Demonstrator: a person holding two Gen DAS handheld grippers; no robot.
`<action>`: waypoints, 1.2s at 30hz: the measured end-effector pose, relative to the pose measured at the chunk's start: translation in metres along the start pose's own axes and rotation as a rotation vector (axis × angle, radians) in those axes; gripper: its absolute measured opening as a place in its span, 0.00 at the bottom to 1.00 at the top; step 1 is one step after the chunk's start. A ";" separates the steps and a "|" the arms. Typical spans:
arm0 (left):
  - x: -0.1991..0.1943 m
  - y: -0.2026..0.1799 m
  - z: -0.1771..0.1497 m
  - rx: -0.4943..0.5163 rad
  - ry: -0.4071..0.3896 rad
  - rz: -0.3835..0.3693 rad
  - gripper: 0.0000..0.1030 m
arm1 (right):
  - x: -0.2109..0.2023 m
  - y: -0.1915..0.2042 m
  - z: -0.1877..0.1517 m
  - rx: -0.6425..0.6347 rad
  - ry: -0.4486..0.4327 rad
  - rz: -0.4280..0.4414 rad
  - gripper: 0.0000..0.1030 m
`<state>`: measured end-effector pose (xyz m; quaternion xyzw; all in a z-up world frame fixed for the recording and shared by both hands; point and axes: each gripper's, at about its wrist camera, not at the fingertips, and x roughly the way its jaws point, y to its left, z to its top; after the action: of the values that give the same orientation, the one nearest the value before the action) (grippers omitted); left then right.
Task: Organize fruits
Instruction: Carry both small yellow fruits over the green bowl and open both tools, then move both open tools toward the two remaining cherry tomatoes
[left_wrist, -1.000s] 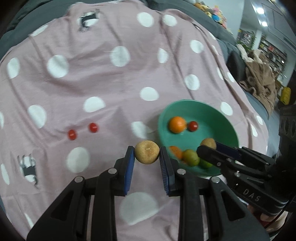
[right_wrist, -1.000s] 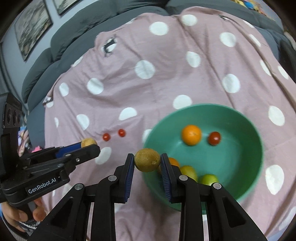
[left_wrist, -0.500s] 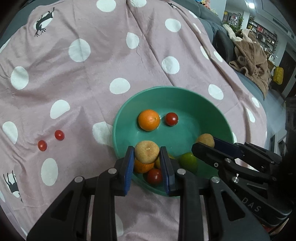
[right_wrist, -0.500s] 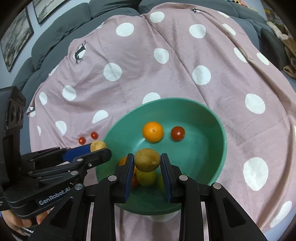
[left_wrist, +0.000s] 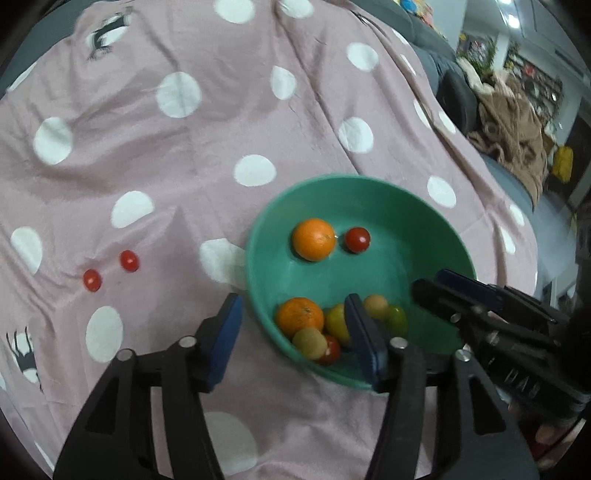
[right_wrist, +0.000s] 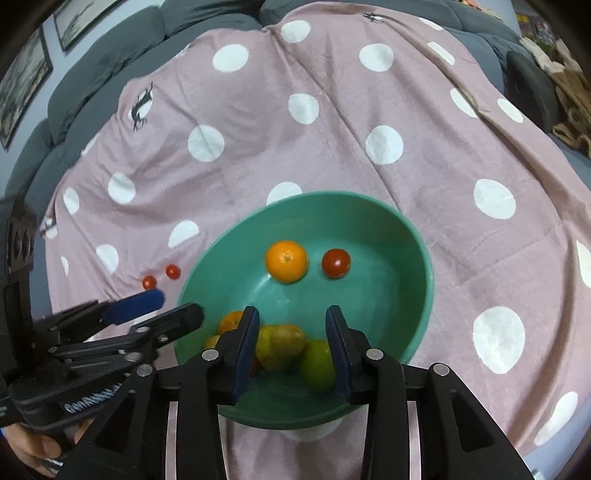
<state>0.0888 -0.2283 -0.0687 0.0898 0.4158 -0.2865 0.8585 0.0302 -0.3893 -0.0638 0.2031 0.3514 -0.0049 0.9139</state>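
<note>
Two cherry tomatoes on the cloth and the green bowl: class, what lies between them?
Only bare spotted cloth separates the cherry tomatoes from the bowl, shown in both views.

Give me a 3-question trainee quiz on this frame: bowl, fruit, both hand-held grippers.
1. True or false: the left hand-held gripper is clamped on a fruit.
2. How many small red tomatoes lie on the cloth outside the green bowl?
3. Multiple choice: in the right wrist view, the right hand-held gripper is A) over the bare cloth, B) over the near side of the bowl above the fruit pile, C) behind the bowl.

Key
1. False: its jaws are opening, with nothing pressed between the pads.
2. Two, side by side to the left of the bowl.
3. B; its jaws are also opening, with no fruit gripped.
</note>
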 end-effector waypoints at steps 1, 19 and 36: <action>-0.006 0.007 -0.004 -0.023 -0.008 0.018 0.69 | -0.003 -0.003 0.000 0.016 -0.009 0.010 0.37; -0.071 0.140 -0.167 -0.409 0.139 0.168 0.78 | -0.020 0.033 -0.027 -0.067 0.008 0.120 0.38; -0.105 0.169 -0.180 -0.439 0.032 0.183 0.78 | 0.020 0.142 -0.057 -0.290 0.173 0.227 0.38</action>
<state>0.0136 0.0247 -0.1178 -0.0571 0.4717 -0.1086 0.8732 0.0306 -0.2345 -0.0628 0.1071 0.4006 0.1663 0.8947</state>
